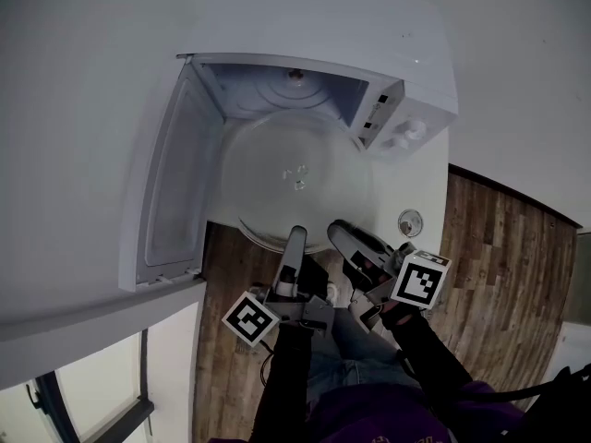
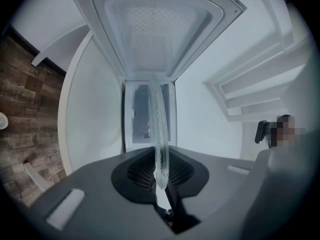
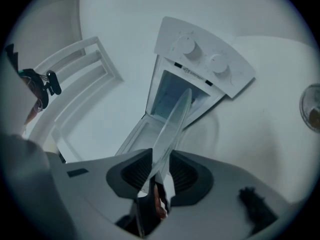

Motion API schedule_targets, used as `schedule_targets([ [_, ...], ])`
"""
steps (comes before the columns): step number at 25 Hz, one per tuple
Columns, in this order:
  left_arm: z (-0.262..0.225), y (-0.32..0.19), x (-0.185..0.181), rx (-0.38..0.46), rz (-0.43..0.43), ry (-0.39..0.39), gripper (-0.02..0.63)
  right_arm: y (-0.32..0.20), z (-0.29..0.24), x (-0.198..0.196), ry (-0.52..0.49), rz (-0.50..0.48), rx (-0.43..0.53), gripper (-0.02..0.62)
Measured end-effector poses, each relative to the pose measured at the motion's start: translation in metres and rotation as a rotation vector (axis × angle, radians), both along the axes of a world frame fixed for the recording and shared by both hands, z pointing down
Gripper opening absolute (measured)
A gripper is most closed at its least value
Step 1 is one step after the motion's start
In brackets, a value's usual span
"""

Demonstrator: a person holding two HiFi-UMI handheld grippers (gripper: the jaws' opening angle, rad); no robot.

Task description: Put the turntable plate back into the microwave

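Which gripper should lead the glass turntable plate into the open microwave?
Left gripper clamps the clear glass turntable plate squarely, aimed into the white microwave; right gripper holds it skewed.

Dim bluish light, fisheye warp @ edges

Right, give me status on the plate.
Left hand-held gripper, right hand-held gripper: both shut on plate rim. Plate at microwave mouth, not yet inside. Door open, nothing blocking.
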State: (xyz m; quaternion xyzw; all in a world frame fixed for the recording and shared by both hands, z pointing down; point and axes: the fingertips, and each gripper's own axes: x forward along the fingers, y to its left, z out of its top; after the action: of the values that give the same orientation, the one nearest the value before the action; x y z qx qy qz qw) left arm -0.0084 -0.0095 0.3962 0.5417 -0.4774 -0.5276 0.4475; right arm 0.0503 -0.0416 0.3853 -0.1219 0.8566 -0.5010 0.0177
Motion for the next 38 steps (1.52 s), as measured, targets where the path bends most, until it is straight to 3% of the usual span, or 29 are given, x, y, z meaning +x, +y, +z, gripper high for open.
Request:
schedule_targets([
  [8, 0.004, -0.018, -0.028, 0.001, 0.003, 0.017, 0.050, -0.016, 0.005, -0.022, 0.130, 0.010, 0.108, 0.149],
  [13, 0.007, -0.034, -0.039, 0.004, 0.022, 0.037, 0.054, -0.023, 0.011, -0.018, 0.145, 0.048, 0.077, 0.161],
  [19, 0.010, -0.059, -0.054, 0.027, 0.019, 0.074, 0.054, -0.029, 0.027, -0.009, 0.243, 0.075, 0.046, 0.160],
  [26, 0.014, -0.098, -0.077, 0.024, 0.026, 0.022, 0.051, -0.021, 0.037, -0.009, 0.303, 0.047, 0.047, 0.160],
  [38, 0.017, -0.154, -0.091, 0.035, 0.046, -0.009, 0.049, -0.037, 0.053, -0.014, 0.329, 0.094, 0.000, 0.160],
])
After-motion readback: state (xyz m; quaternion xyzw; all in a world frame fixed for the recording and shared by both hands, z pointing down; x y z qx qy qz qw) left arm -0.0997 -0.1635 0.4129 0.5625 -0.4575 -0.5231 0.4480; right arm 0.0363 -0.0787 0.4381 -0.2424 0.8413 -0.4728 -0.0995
